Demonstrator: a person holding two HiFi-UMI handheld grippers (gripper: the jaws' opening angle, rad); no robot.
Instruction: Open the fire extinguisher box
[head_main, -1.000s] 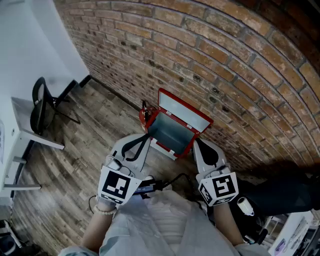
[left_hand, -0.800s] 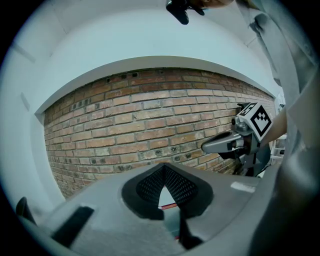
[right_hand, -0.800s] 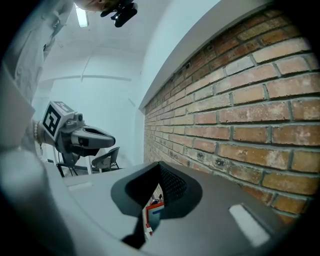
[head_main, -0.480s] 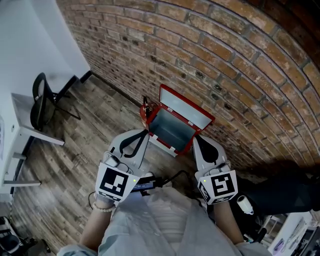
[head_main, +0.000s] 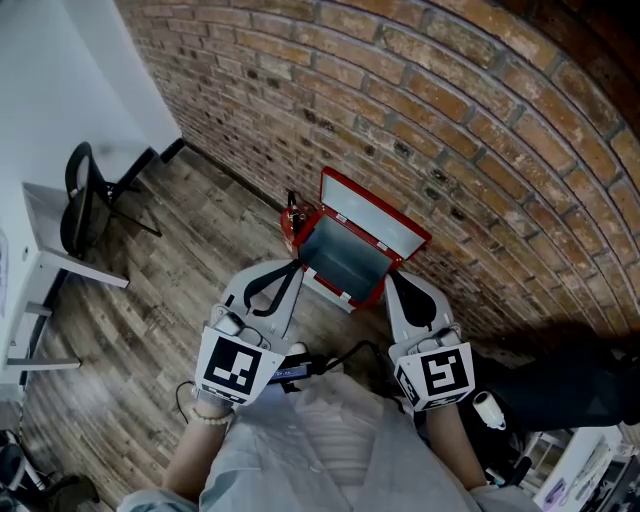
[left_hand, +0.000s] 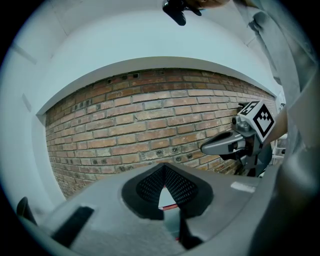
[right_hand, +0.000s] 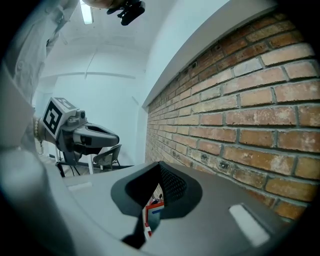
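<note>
The red fire extinguisher box (head_main: 345, 290) stands on the wooden floor against the brick wall. Its lid (head_main: 375, 220) is swung up against the bricks and its grey inside shows. A red extinguisher (head_main: 289, 226) stands at the box's left side. My left gripper (head_main: 292, 266) hovers shut and empty just in front of the box's left corner. My right gripper (head_main: 392, 279) is shut and empty at the box's right front corner. In the left gripper view the left gripper (left_hand: 162, 165) faces the wall, with a sliver of the box (left_hand: 169, 205) seen through the jaws. The right gripper (right_hand: 160, 164) shows the same sliver of box (right_hand: 152, 212).
The brick wall (head_main: 450, 120) runs behind the box. A black chair (head_main: 78, 205) and a white desk (head_main: 45, 265) stand at the left beside a white wall. Dark gear (head_main: 570, 385) lies at the right. A cable (head_main: 345, 358) hangs near my body.
</note>
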